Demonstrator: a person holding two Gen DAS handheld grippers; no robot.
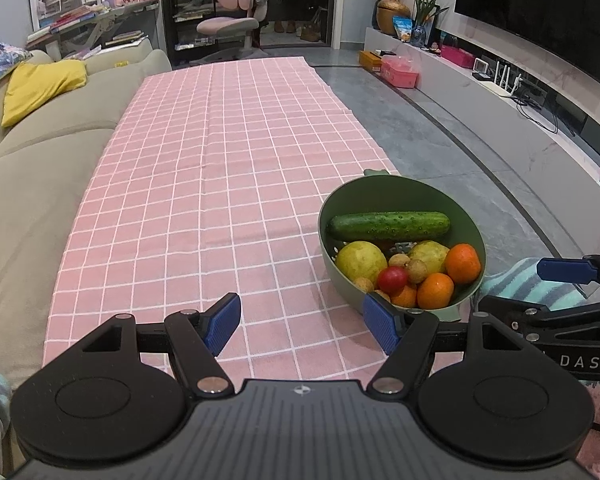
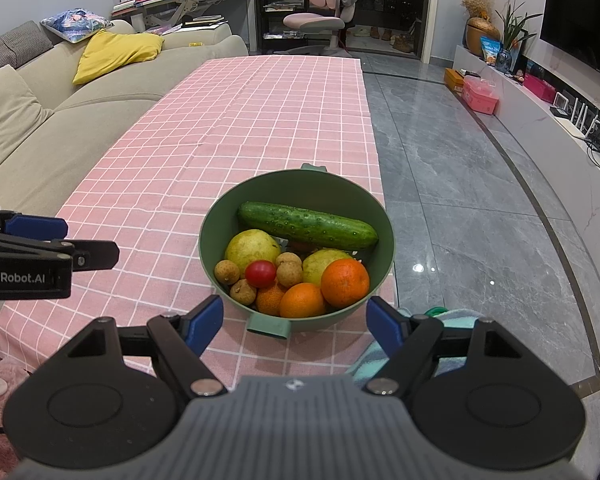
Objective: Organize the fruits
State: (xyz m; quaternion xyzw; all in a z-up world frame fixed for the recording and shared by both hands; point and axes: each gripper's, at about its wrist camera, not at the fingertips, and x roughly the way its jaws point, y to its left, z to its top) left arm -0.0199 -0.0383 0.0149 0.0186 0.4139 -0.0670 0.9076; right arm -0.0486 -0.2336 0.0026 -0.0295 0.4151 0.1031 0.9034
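Bowl: green, round, tabbed rim, near the cloth's right edge, in front of the right gripper.
Contents: cucumber, long, warty; two guavas, dull yellow-green; oranges, glossy, dimpled; tomato, smooth; longans, small, tan, rough.
Right gripper: jaws wide, empty.
Left gripper: jaws wide, empty, over bare cloth beside the bowl.
Risks: round fruit likely rolls off the near table edge; tomato may bruise under a hard pinch; lifting a lower fruit could topple the heap.
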